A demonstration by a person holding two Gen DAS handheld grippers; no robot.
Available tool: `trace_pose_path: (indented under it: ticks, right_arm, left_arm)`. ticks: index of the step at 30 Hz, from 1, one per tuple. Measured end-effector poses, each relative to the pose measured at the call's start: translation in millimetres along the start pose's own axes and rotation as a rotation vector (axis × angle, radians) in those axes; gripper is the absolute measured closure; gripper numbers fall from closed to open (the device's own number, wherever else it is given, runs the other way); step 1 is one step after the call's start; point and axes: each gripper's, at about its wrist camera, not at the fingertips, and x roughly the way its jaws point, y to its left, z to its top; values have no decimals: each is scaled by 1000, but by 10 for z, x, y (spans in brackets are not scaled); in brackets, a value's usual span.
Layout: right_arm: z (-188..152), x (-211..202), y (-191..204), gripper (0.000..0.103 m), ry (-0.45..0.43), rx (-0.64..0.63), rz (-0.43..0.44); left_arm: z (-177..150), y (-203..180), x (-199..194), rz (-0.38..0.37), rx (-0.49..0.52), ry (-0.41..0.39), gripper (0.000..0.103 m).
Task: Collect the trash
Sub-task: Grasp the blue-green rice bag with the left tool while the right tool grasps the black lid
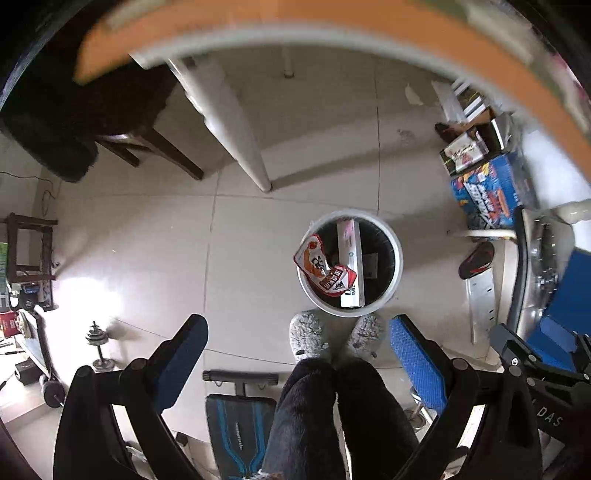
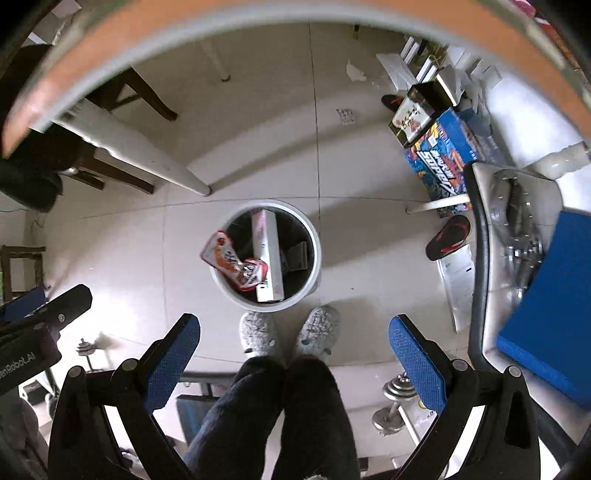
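- The floor (image 1: 147, 240) is pale, glossy tile with thin grout lines, and window light glares off it on the left side of the left wrist view.
- A white bin (image 1: 395, 266) (image 2: 314, 254) stands on the floor, just in front of the person's grey slippers (image 1: 309, 334) (image 2: 320, 328).
- Inside the bin lie a red-and-white snack wrapper (image 1: 321, 267) (image 2: 236, 264), draped over the near-left rim, and a long white box (image 1: 351, 266) (image 2: 269, 258) standing on end against the dark liner.
- The left claw (image 1: 299, 354) hangs above the floor with its blue-padded fingers spread wide, gripping nothing.
- The right claw (image 2: 293, 354) is likewise wide apart and bare, pointing down at the bin.
- An orange-edged counter (image 1: 332, 26) (image 2: 258, 22) curves across the top of both views, and its white leg (image 1: 240, 125) (image 2: 147, 155) meets the floor beyond the bin.
- A dark wooden chair (image 1: 147, 144) stands left of that leg.
- To the right of the bin sit a blue printed box (image 1: 491, 192) (image 2: 439, 158) and a black-and-red sandal (image 1: 476, 260) (image 2: 448, 238).
- A dumbbell (image 1: 98, 347) stands on the floor at lower left.
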Motion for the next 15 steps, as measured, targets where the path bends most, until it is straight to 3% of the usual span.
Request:
trace_pose_path:
  ticks: [5,8,15]
  right_arm:
    - [1,-734,102,0,-20,46,51]
    - [105,-1145,162,0,-45,70,101]
    - [728,-2068,35,0,-180,124,129]
  left_arm:
    - [39,121,-770,47,1,-92,2]
    - [167,180,-1188,37,-16,-177,2]
    - [750,24,-1837,22,-32,-333,0]
